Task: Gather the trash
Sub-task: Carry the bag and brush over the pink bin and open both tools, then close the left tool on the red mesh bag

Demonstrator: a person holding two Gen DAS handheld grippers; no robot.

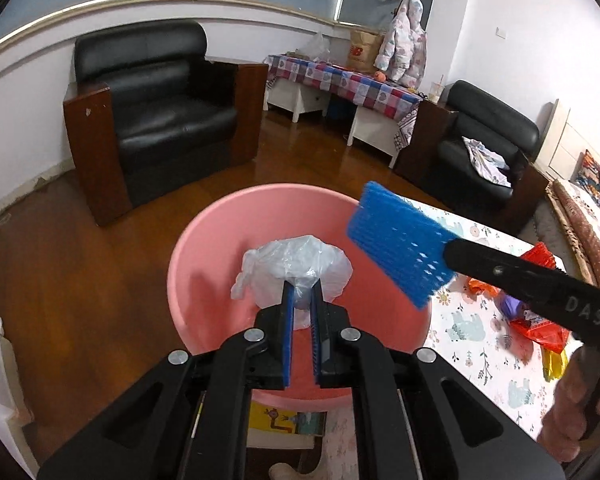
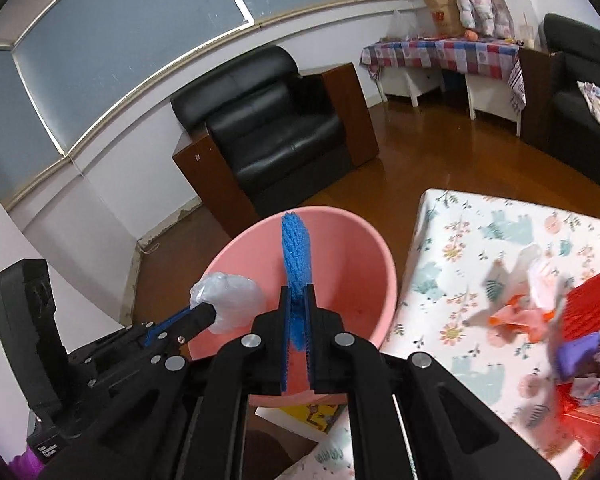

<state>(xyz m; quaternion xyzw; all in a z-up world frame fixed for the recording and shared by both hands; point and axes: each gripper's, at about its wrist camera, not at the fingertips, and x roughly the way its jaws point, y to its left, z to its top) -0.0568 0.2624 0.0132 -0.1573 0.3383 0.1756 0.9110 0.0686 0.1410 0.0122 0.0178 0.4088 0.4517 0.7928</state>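
A pink plastic basin (image 1: pixel 208 272) stands off the table's left edge; it also shows in the right wrist view (image 2: pixel 356 264). My left gripper (image 1: pixel 302 300) is shut on a crumpled clear plastic bag (image 1: pixel 292 264) and holds it over the basin; the bag shows in the right wrist view (image 2: pixel 232 300) too. My right gripper (image 2: pixel 299 300) is shut on a blue foam net sleeve (image 2: pixel 296 252), also over the basin, and the sleeve is seen in the left wrist view (image 1: pixel 396 240).
A table with a floral cloth (image 2: pixel 480 240) holds a pile of red, orange and purple wrappers (image 2: pixel 572 340), also seen in the left wrist view (image 1: pixel 532 312). Black armchairs (image 1: pixel 160 112) and a checked-cloth side table (image 1: pixel 340 80) stand on the wooden floor.
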